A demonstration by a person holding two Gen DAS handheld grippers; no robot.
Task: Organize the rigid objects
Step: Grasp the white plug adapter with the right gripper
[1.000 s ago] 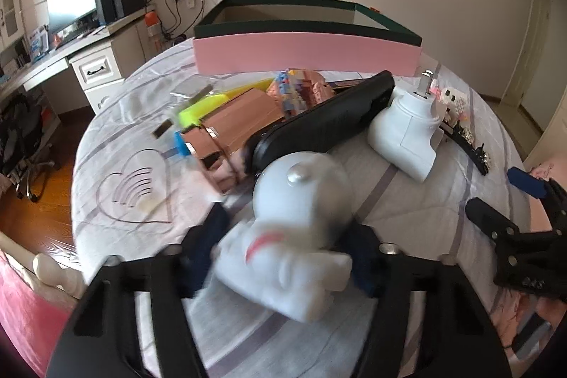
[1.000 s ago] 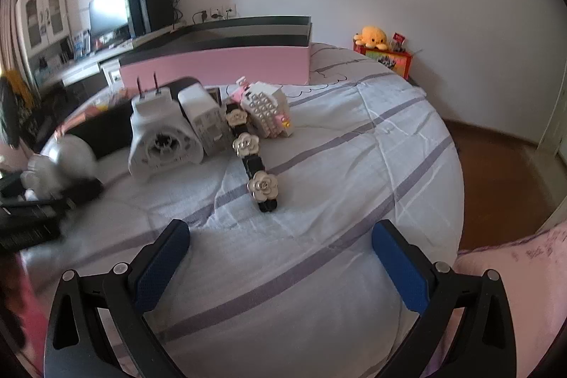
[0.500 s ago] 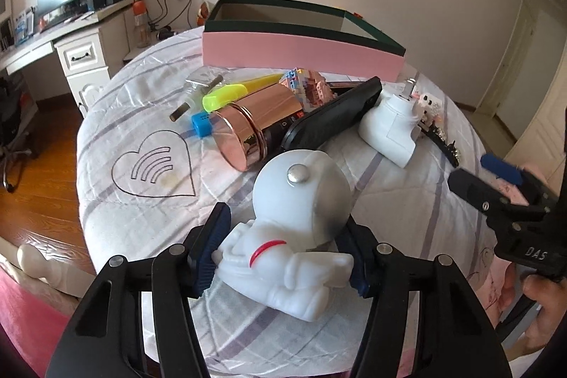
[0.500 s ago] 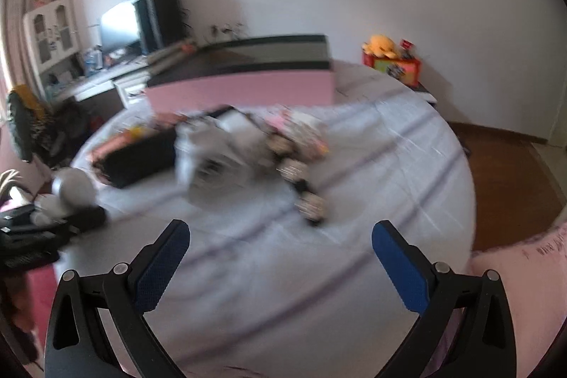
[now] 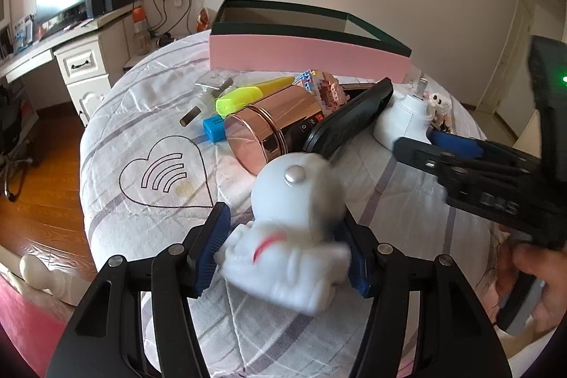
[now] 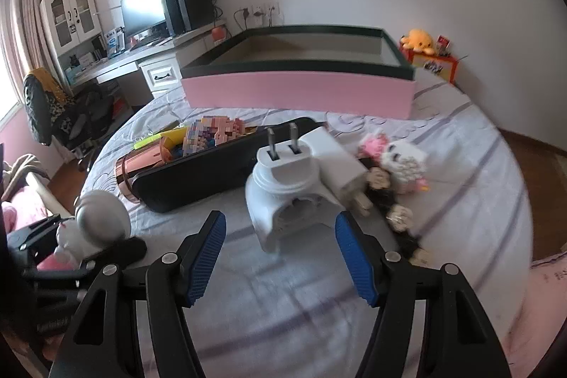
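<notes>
My left gripper is shut on a white astronaut figurine, held just above the bed; it also shows in the right wrist view. My right gripper is open and empty, just short of a white plug-in device. The right gripper also shows in the left wrist view. A pink box with a dark green rim stands open at the back of the bed.
A rose-gold tin, a black case, a yellow highlighter, a blue block and a brick model lie in a pile. A flower strap and a pearl box lie right. A desk stands left.
My right gripper has swung left and forward up to the white plug-in device, its fingers narrower. My left gripper keeps hold of the astronaut and has risen slightly.
</notes>
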